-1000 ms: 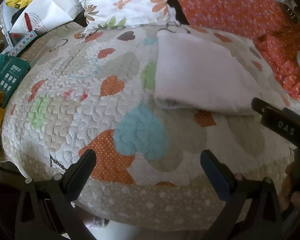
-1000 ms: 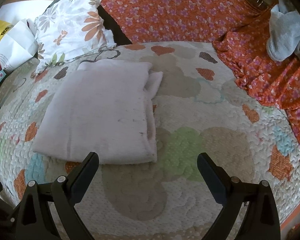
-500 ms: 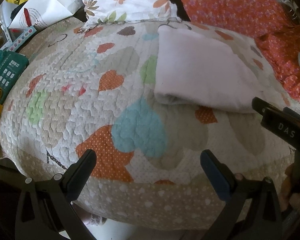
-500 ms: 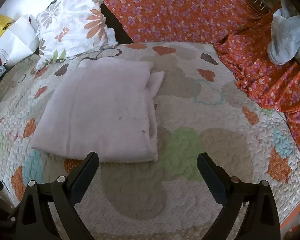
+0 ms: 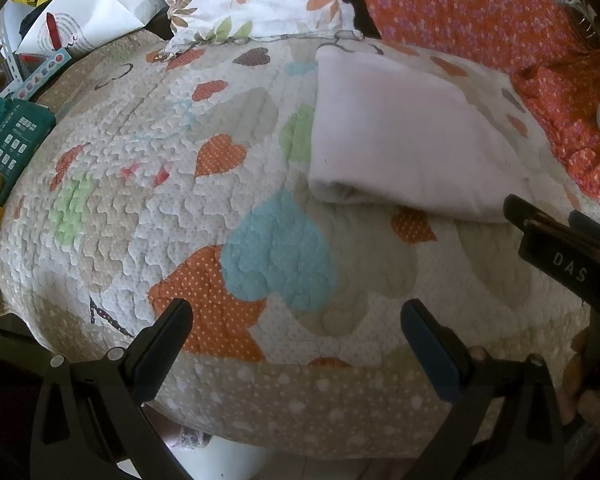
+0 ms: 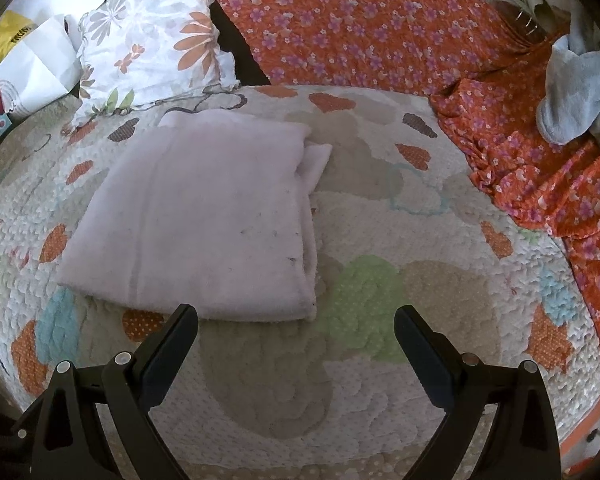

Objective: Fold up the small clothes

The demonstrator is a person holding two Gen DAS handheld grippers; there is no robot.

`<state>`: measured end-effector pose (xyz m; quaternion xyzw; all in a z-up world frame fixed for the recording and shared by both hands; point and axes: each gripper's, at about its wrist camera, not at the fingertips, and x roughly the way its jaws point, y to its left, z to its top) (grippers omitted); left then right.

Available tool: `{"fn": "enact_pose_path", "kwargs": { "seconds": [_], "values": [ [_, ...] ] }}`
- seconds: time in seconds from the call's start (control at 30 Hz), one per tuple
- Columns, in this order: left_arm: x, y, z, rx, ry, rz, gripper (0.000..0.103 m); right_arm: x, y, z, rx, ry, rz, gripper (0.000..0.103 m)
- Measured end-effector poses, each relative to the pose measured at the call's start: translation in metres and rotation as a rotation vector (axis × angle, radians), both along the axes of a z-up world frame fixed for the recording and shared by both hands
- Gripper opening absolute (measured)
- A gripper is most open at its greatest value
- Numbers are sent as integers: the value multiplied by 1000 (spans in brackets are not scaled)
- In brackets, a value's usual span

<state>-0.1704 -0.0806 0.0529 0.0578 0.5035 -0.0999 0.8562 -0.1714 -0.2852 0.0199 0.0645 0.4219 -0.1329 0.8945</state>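
A pale pink garment (image 6: 204,216) lies folded into a flat rectangle on the heart-patterned quilt (image 6: 380,248); it also shows in the left wrist view (image 5: 404,136), to the upper right. My left gripper (image 5: 296,320) is open and empty near the quilt's front edge, well short of the garment. My right gripper (image 6: 296,324) is open and empty just in front of the garment's near edge. Part of the right gripper's body (image 5: 564,256) shows at the right of the left wrist view.
A floral pillow (image 6: 152,44) lies behind the garment. Orange flowered fabric (image 6: 380,28) covers the back and right side. A grey cloth (image 6: 576,84) is bunched at the far right. White and yellow bags (image 5: 80,12) and a teal box (image 5: 12,140) sit at the left.
Both grippers have drawn back slightly from the garment, which looks a little farther and higher in both views. The garment itself has not moved. Both stay open.
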Motion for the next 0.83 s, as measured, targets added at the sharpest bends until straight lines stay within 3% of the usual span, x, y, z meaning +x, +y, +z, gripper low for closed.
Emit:
{"fn": "enact_pose_path", "kwargs": {
  "seconds": [0.63,0.83],
  "values": [
    [13,12,-10,-77,50,25,103,1,4,-3,-19,13,11,101],
    [21,22,-10,-65,38,63,103,0,11,-5,-23,20,27,101]
  ]
}}
